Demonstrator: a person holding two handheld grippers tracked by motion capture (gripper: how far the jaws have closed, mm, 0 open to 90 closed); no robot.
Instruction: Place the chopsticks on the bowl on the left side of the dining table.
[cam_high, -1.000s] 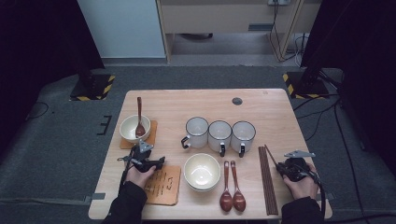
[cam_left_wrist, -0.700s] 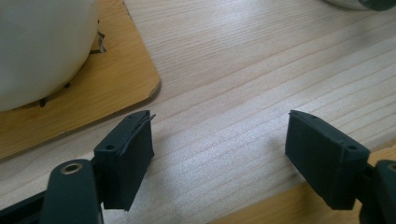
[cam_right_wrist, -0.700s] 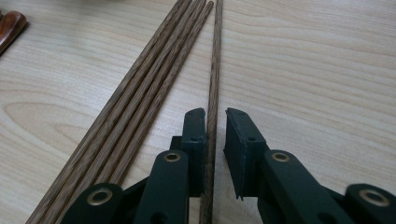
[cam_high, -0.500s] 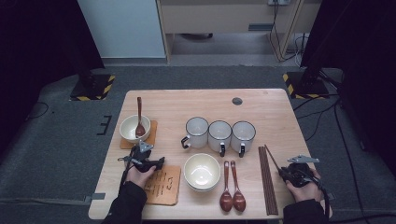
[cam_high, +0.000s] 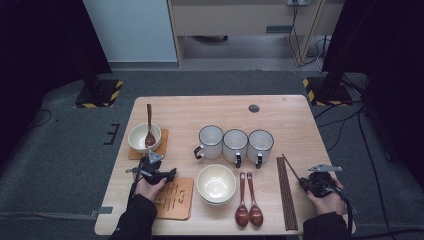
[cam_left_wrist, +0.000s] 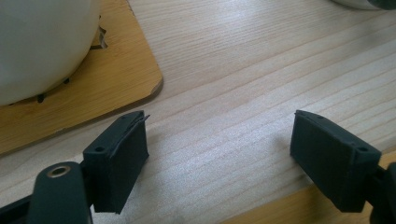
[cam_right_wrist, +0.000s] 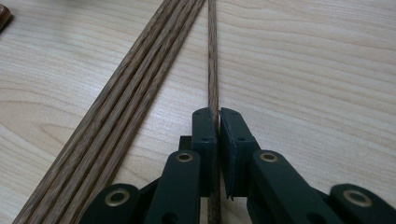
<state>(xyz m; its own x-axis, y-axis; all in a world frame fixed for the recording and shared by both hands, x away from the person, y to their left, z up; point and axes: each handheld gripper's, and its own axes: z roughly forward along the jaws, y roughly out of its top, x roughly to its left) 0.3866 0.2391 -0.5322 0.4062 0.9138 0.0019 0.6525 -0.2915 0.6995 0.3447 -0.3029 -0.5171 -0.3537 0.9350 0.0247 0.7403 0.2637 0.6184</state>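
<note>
Soft, even overhead light on the table (cam_high: 300, 115), dark surroundings, near edges blurred.

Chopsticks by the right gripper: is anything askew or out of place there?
Yes. One chopstick lies apart from the bundle of chopsticks, angled away from it, and the right gripper is shut on it. In the high view it slants off the bundle's far end. Nothing looks spilled or broken.

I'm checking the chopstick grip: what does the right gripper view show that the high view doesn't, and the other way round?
Right gripper view alone: the right tool pinches one chopstick, set apart from the chopstick bundle.
High view alone: three mugs, two bowls, spoons and the left tool.
Both: the wooden table, the chopsticks, and the right tool.
</note>
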